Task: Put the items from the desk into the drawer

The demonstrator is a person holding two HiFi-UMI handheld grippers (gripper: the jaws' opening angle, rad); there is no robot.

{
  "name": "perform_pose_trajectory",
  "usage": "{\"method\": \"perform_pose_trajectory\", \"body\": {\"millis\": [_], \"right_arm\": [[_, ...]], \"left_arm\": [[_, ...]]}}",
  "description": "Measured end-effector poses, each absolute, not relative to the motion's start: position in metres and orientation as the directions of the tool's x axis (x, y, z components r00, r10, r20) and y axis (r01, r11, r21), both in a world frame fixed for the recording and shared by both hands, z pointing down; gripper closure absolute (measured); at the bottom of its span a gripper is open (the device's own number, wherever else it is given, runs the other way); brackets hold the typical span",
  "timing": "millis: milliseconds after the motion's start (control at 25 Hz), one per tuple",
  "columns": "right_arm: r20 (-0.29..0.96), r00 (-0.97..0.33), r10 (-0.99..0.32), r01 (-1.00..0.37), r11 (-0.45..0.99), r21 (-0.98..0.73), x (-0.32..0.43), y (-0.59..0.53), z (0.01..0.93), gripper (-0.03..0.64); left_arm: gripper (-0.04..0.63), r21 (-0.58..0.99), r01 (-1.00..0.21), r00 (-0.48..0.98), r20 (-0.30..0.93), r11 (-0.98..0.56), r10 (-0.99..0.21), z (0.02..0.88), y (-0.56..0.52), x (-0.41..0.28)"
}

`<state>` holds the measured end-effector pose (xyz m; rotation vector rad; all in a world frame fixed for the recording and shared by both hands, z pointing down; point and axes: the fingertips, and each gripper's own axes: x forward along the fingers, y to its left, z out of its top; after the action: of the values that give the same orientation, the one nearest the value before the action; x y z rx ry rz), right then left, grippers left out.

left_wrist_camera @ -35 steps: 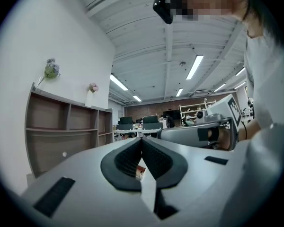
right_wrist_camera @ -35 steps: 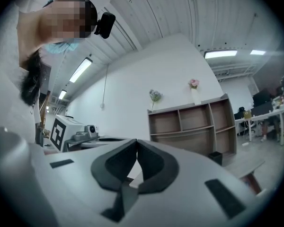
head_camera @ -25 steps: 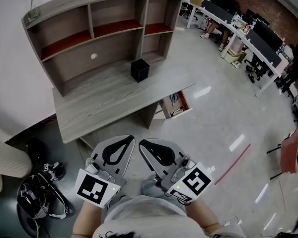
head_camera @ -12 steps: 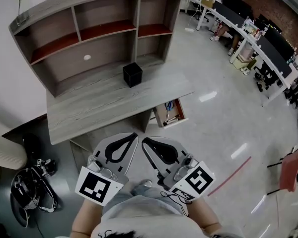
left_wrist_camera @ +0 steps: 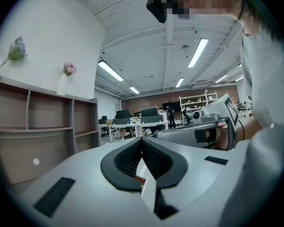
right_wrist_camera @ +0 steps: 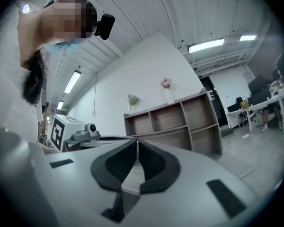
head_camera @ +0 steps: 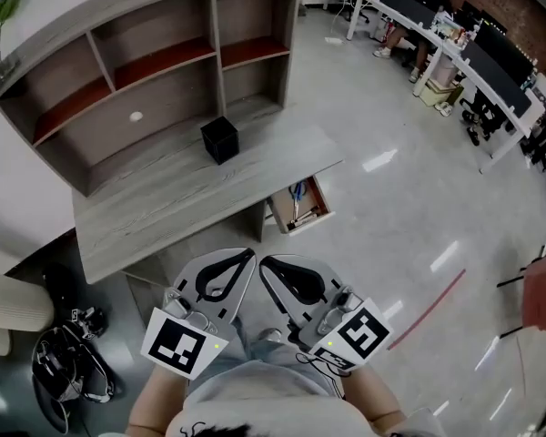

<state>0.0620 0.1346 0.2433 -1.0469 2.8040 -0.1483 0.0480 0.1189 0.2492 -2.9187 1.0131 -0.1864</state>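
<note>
Left tongs [head_camera: 247, 256] and right tongs [head_camera: 264, 264] pressed together, empty, at the body. Black box [head_camera: 219, 140] on counter [head_camera: 164, 208], well apart from the open drawer [head_camera: 298, 206]. Risk: reaching in unopened likely shoves the box.

Drawer [head_camera: 307, 221] contents too small

Bright, sharp views under ceiling strip lights [left_wrist_camera: 199, 52] (fisheye edges bend), floor [head_camera: 409, 208] glaring.

Left gripper [head_camera: 247, 254], right gripper [head_camera: 263, 261]: jaws together.
</note>
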Motion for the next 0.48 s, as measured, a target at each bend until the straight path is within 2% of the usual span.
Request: {"method": "perform_pose_trajectory", "body": {"millis": [480], "right_arm": [[-0.074,-0.673,-0.736,-0.725,0.677,-0.13,0.068,0.081,0.24,0.603]], "left_arm": [[0.586,-0.043,-0.539,0.837,0.08,-0.841,-0.541,0.249,0.061,0.055]]}}
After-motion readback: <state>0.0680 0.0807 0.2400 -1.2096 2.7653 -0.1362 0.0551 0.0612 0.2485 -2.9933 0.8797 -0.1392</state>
